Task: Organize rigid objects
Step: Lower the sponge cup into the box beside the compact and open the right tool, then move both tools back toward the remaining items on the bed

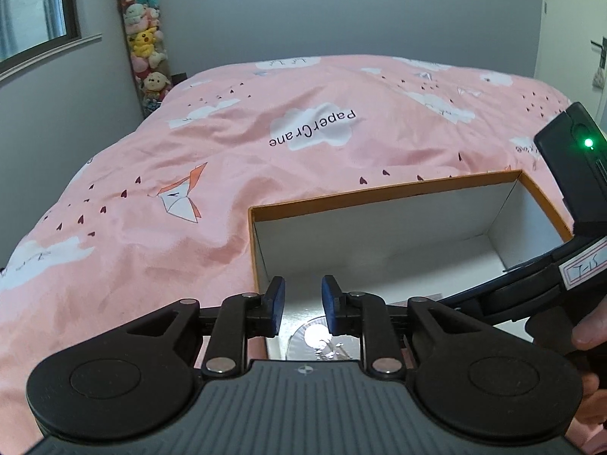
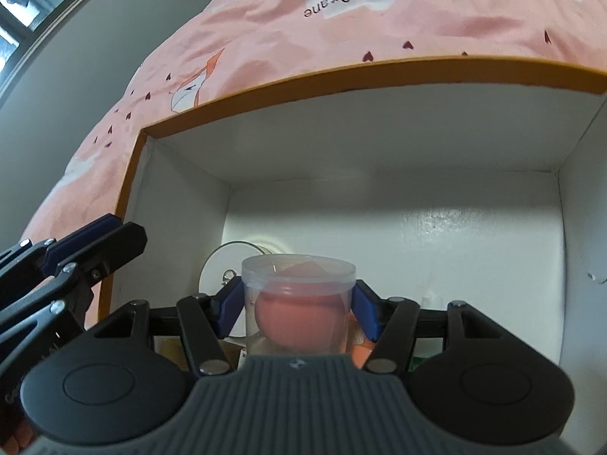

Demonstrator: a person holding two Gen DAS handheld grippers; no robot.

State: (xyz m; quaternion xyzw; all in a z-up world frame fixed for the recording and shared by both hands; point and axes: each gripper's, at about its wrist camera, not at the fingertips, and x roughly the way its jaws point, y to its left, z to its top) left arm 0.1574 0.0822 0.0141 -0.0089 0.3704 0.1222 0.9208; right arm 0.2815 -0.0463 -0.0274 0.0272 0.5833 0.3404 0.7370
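Clear plastic jar [image 2: 298, 305], lidded and upright, with a pink rounded sponge [image 2: 294, 316] inside, held low inside the orange-rimmed, white-walled box [image 2: 379, 159]. Round transparent disc [image 2: 237, 265] at 10 o'clock behind the jar, against the box's left wall.

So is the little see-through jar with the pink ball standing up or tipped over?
Standing up. The clear jar sits lid-up between the right gripper fingers, inside the box.
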